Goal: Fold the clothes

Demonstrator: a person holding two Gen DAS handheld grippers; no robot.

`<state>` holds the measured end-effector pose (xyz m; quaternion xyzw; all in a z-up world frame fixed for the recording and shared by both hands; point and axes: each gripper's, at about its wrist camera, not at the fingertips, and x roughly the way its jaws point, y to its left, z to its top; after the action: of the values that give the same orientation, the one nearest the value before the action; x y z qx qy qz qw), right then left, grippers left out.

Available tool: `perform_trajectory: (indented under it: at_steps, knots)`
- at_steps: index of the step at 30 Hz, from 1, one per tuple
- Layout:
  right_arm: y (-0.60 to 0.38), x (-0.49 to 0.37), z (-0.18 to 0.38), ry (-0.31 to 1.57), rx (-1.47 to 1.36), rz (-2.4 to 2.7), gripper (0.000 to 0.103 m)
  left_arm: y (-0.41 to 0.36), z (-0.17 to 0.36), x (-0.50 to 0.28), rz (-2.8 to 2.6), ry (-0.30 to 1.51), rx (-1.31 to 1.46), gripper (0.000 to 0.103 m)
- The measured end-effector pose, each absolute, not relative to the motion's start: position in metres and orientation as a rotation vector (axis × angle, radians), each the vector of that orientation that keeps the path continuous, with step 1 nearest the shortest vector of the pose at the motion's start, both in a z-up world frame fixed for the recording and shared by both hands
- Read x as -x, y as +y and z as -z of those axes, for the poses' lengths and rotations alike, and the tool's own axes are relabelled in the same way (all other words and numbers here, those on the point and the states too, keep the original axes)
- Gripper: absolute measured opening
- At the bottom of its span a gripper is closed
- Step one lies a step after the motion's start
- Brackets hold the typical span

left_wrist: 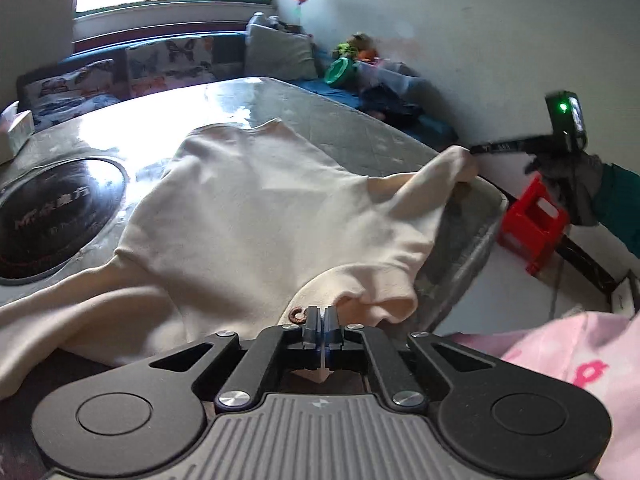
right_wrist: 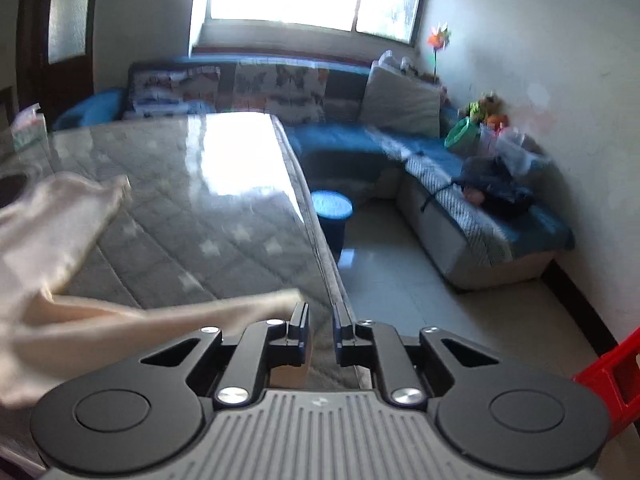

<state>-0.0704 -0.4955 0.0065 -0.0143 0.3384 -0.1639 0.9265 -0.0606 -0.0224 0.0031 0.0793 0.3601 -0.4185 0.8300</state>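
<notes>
Cream top (left_wrist: 256, 216) runs six-to-twelve o'clock on surface (left_wrist: 328, 120); left tongs (left_wrist: 322, 314) clenched on hem, right tongs (right_wrist: 320, 316) released.

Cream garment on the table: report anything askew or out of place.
The cream garment lies rumpled, not flat. One corner is lifted off the table at the right hand-held gripper, and a sleeve trails over the near edge.

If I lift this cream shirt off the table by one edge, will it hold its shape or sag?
Probably sag: the cream shirt drapes in soft folds between the left tongs and the right tongs. It looks thin and light, rising easily where the cloth is lifted. The table looks glossy, so the shirt may slide when pulled.
</notes>
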Motion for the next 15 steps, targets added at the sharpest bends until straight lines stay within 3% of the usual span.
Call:
perform_trajectory:
  at_steps: [4,6,11,15]
  knots:
    - [-0.462,0.067,-0.024,0.676,0.03,0.132,0.02,-0.018,-0.017,0.055,0.877,0.712,-0.139,0.004]
    - [-0.44,0.062,-0.027,0.689,0.029,-0.005,0.029,-0.016,-0.02,0.051,0.864,0.698,-0.107,0.006]
    - [-0.386,0.043,-0.016,0.735,0.087,-0.232,0.03,-0.016,-0.017,0.027,0.777,0.729,-0.056,0.006]
    - [-0.37,0.015,-0.012,0.751,0.125,-0.281,0.03,-0.021,-0.019,-0.005,0.689,0.722,-0.065,0.014]
